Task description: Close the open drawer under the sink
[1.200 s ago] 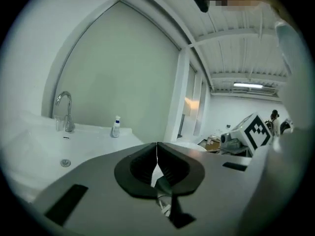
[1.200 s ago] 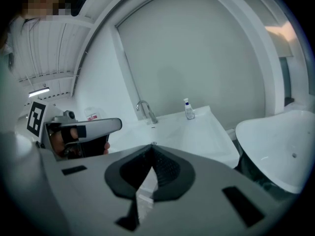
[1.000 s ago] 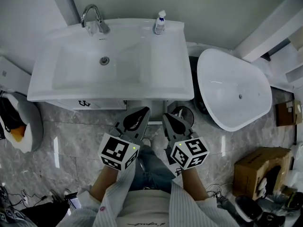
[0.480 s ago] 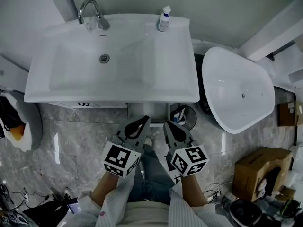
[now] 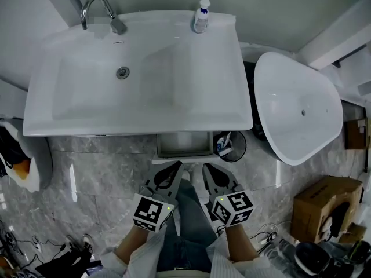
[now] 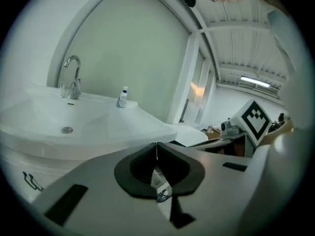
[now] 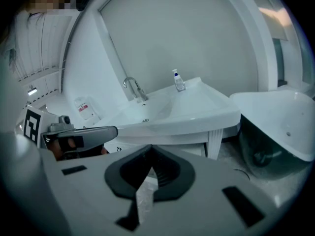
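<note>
Drawer [image 5: 184, 146] sticks out from under the white sink [image 5: 174, 80], right in front of both grippers. The left gripper [image 5: 173, 167] and the right gripper [image 5: 207, 168] hang just short of it, each with its fingers pressed together and holding nothing. I think the push has not started yet, so next they need to touch the drawer's front and push it straight in.
</note>
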